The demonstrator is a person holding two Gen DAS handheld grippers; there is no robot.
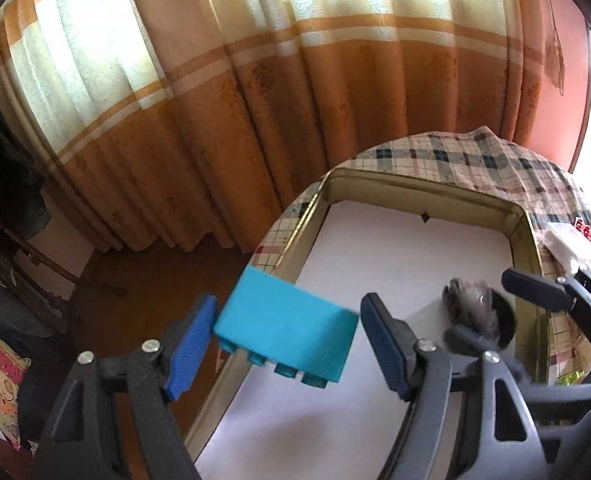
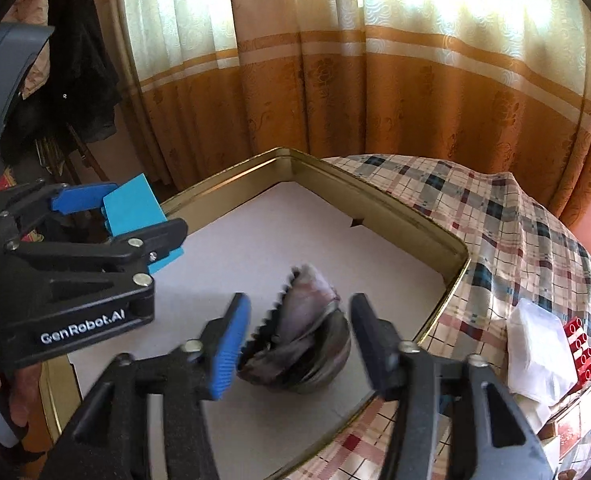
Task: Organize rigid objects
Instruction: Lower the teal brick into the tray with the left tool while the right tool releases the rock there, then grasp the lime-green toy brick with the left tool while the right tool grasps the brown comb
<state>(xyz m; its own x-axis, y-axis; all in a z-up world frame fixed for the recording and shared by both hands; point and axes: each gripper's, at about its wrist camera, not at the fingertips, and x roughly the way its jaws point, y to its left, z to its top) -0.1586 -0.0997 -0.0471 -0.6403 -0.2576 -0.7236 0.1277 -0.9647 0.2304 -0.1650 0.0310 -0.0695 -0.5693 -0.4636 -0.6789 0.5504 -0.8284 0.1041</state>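
Left tool (image 1: 287, 332) with a cyan building block (image 1: 285, 330) between its blue pads: the left pad (image 1: 191, 344) touches the block's end, while a narrow gap shows at the right pad, so whether the block is firmly clamped cannot be told. The block is tilted, its studs facing down toward the camera, and it sits over the left rim of a shallow gold-walled tray (image 1: 523, 236) with a white floor. In the right wrist view the same block (image 2: 133, 208) appears between the fingers of the left tool (image 2: 135, 216), above the tray's near-left edge.

Right tool (image 2: 299, 340), fingers spread apart and holding nothing, on either side of a dark round bowl (image 2: 323, 368) that rests on the tray floor. A crumpled packet with a serrated edge (image 2: 295, 312) lies in the bowl, blurred. In the left wrist view the bowl (image 1: 503, 320) sits near the tray's right wall (image 2: 451, 276), with the right tool (image 1: 495, 312) at it.

The tray rests on a surface covered by a plaid cloth (image 2: 495, 216). Beside the tray on the cloth lie a white folded packet (image 2: 539, 352) and, just beyond it, a red studded block (image 2: 579, 348). Orange-and-cream curtains (image 1: 255, 80) hang behind.
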